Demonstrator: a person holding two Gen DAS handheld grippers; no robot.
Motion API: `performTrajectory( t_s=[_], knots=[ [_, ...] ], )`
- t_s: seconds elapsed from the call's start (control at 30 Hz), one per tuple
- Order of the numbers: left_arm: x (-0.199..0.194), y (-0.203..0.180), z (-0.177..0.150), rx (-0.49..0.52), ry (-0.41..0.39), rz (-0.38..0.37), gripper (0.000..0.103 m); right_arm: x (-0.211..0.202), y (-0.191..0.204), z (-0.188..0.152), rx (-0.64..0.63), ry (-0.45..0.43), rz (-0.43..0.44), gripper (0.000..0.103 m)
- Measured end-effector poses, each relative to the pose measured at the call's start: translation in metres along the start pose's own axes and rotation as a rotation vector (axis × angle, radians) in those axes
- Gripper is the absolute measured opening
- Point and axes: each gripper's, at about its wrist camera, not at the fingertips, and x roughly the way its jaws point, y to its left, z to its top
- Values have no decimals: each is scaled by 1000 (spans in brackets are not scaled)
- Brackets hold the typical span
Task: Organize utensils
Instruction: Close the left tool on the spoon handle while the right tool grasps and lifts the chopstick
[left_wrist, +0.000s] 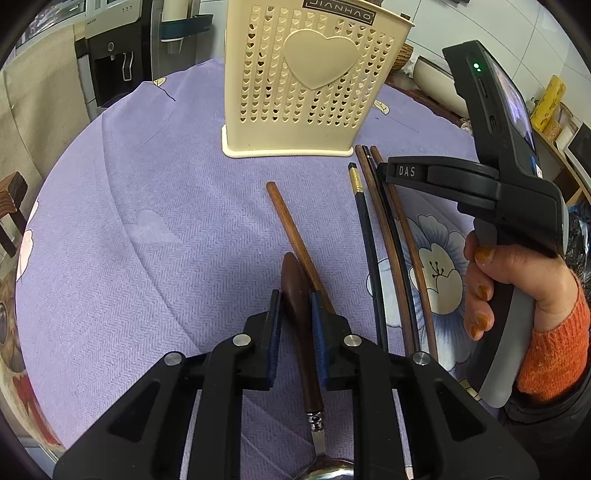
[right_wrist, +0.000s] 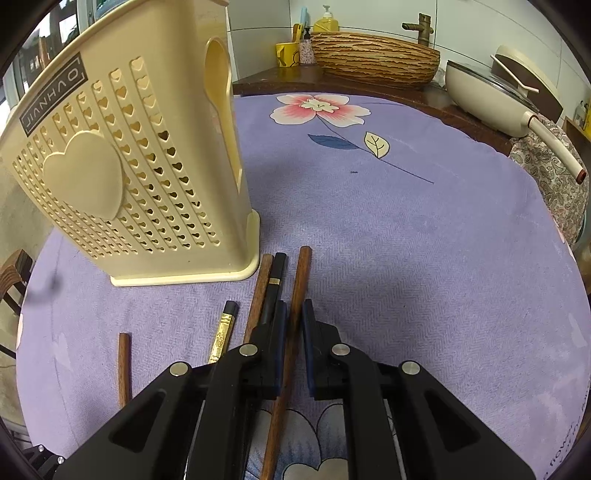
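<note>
Woven bowl (right_wrist: 375, 55), cream pan (right_wrist: 491, 96), purple tablecloth (right_wrist: 406, 229).

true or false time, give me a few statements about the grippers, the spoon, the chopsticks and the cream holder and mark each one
1. The left gripper has a wooden spoon handle between its fingers. True.
2. The cream utensil holder lies on its side. False: it stands upright on the purple cloth.
3. The right gripper has a brown chopstick between its fingers. True.
4. All the chopsticks are already in the holder. False: several lie on the cloth, including a black one with a gold band.
5. The spoon's bowl points toward the holder. False: the metal bowl sits at the camera end.
</note>
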Motion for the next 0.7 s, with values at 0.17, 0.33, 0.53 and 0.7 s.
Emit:
performTrajectory(
  t_s=[0.17, 0.33, 0.53, 0.7],
  knots=[
    [1, 1, 0, -6, 1, -10, 16, -5, -3, -6, 10, -14, 17, 8],
    [0, 2, 0, -8, 1, -11, 16, -16, -7, -8, 18, -41, 19, 8],
    [-8, 6, 0, -13, -13, -22, 16, -39, -12, -11, 28, -94, 48, 8],
    [-21, 11, 3, -13, -41, -28, 16, -63, -14, -12, 34, -138, 79, 8]
  ],
)
